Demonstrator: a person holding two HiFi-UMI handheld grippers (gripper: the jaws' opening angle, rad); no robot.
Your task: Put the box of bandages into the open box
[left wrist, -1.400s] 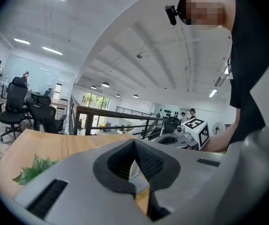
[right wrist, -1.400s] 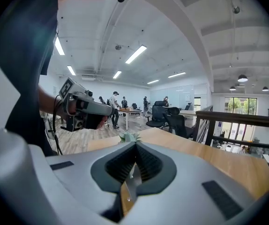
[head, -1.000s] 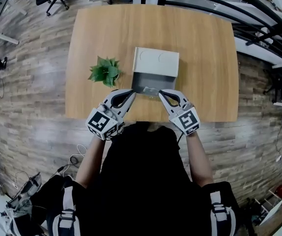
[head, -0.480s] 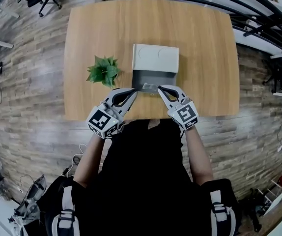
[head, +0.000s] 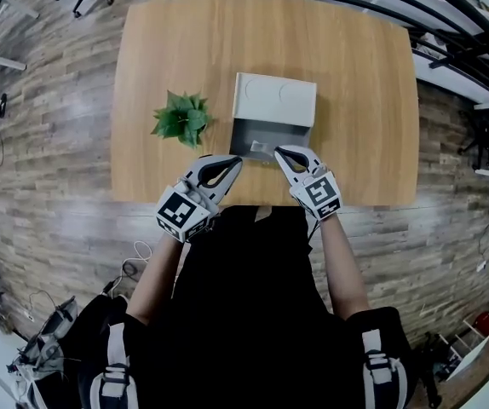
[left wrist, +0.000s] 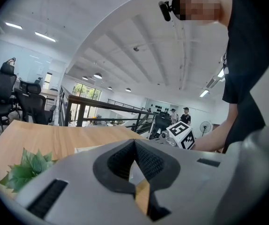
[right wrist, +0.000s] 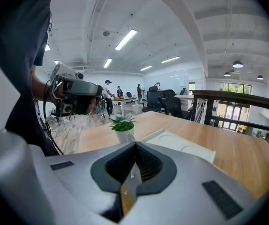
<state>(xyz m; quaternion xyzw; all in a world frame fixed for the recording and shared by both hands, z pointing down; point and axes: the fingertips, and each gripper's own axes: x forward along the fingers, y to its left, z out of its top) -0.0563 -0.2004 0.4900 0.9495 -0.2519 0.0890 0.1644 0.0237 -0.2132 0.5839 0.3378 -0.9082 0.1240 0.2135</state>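
Observation:
The open box lies mid-table, its grey tray toward me and its white lid folded back behind it. A small pale pack, seemingly the box of bandages, rests inside the tray at its near edge. My left gripper is shut and empty, its tip just off the tray's near left corner. My right gripper is also shut and empty, its tip at the near right edge beside the pack. In the gripper views the left gripper and the right gripper each show their jaws meeting with nothing between them.
A small potted green plant stands left of the box, also visible as the plant. The wooden table has bare wood to the right and behind the lid. Its near edge runs just under my grippers. Office chairs and a railing surround it.
My right gripper has come down and slightly forward to the tray's near edge. The left gripper has hardly shifted. Both jaws stay shut.

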